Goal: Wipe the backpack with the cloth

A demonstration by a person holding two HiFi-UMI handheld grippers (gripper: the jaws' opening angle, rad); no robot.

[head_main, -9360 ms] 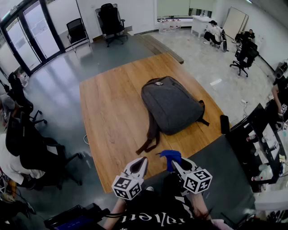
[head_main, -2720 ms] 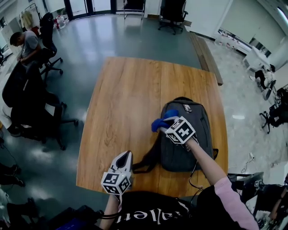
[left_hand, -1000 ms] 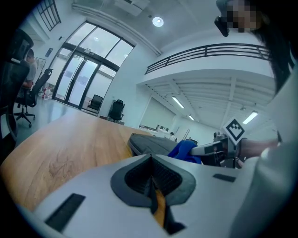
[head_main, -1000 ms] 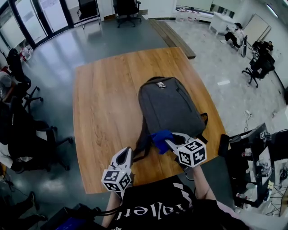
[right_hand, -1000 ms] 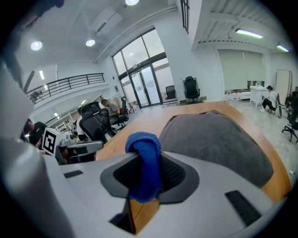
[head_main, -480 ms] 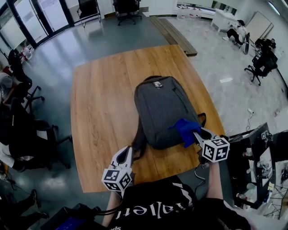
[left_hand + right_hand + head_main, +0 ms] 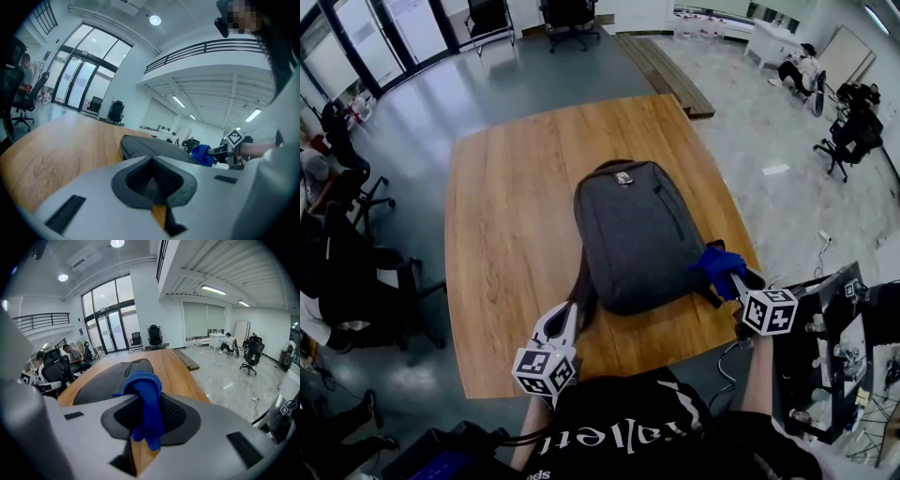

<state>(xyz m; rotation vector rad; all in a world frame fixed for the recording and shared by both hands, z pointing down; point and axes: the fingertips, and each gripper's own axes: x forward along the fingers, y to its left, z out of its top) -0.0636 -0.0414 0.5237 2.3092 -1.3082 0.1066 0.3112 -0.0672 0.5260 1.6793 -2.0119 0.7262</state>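
Jaws: R gripper (image 7: 727,274) is clamped on the blue cloth (image 7: 713,263). R gripper view shows it pinched between the pads, a wad bulging out front and a tail hanging below. L gripper (image 7: 563,319) has its jaws closed together w/ nothing between them, only bare pads w/ table wood behind in its own view. It sits at the near table edge, just beside the pack's trailing strap (image 7: 581,292), and isn't holding anything down.

Backpack (image 7: 633,232) lies flat on the wooden table (image 7: 502,216), grey panel up, handle end away from the person, strap end toward them. Cloth is at the pack's near right corner, right on the side edge. Can't tell from head view whether it's touching fabric or just off it. R gripper view puts the pack ahead and left of the cloth, so prob. at the margin, not on the panel.

Step, my read: mid-wipe, at the end of a pass by the side edge. Can't judge coverage, as there's no visible clean/dirty mark on the fabric.

Next move needs:
- Put the cloth wad on the top panel, press enough for contact, and sweep along the pack's length.
- Keep pressure light. Only a fold is pinched, so drag on the fabric could pull it out.
- Pack is loose on the table. L gripper could pin the near end if it slides.
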